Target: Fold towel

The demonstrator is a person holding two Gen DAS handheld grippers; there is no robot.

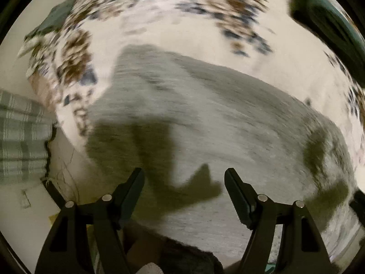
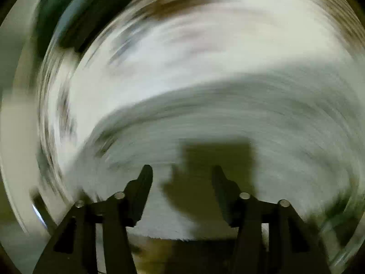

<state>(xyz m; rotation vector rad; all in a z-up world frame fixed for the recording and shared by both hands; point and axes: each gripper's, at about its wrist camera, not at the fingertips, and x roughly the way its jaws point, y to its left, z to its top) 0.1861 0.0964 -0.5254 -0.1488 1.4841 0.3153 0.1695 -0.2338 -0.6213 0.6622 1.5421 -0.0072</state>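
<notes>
Towel: a grey towel (image 1: 216,118) lies spread flat, below both tools, on a pale cloth printed with brown and blue flowers.
Left tool: the left tool (image 1: 184,182) points down at the towel, its two black jaws standing wide apart with nothing between them; only its shadow falls on the fabric.
Right tool: the right tool (image 2: 182,178) also looks down on the towel (image 2: 228,118), jaws parted and empty, a dark shadow beneath them. This view is heavily smeared by motion, so little else is sure.
Towel's place: it fills the middle and right of the left wrist view; its near edge runs along the bottom, just under the tool tips, and its far edge crosses the upper half.
Surface: the flowered cloth (image 1: 159,18) shows beyond the towel. Whether a bench or a bed lies under it cannot be told.
Surroundings: a green plaid fabric (image 1: 20,137) sits at the left edge, well apart from the towel; a dark green shape (image 1: 328,20) lies at the upper right.
Handling, as a judgement: the towel looks soft, light and limp, with a nubby, non-slippery surface. It would sag and drape when lifted, and it is not fragile.
Where to take hold, as a judgement: pinching two corners of one short edge, one per tool, would keep the edge taut and let it be carried over evenly.
Progress, as a judgement: no fold is visible yet.
</notes>
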